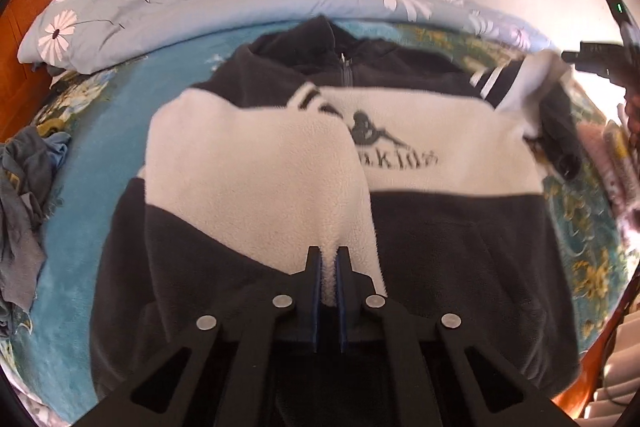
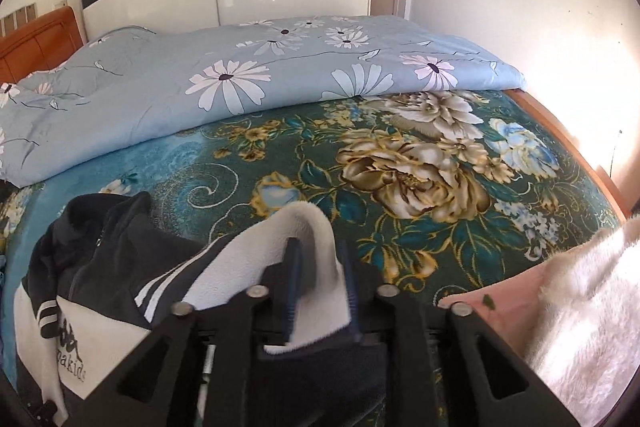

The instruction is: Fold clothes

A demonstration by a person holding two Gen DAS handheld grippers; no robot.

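A black-and-white fleece jacket point(image 1: 440, 147) with a zip collar and a chest logo lies face up on the bed. Its white left-hand sleeve point(image 1: 260, 167) is folded across the chest, and my left gripper point(image 1: 328, 263) is shut on that sleeve's end. In the right wrist view the jacket point(image 2: 100, 327) sits at the lower left. Its other white sleeve point(image 2: 312, 231) arches up between the fingers of my right gripper point(image 2: 320, 267), whose jaws stand apart and loose around the cloth. The right gripper's body point(image 1: 596, 61) shows at the far right of the left wrist view.
A teal floral blanket point(image 2: 400, 167) covers the bed, with a light blue daisy quilt point(image 2: 240, 79) bunched along the far side. Crumpled grey-blue clothes point(image 1: 24, 187) lie at the left. A pink and white fluffy garment point(image 2: 580, 307) lies at the right, by the bed's wooden edge point(image 2: 560, 131).
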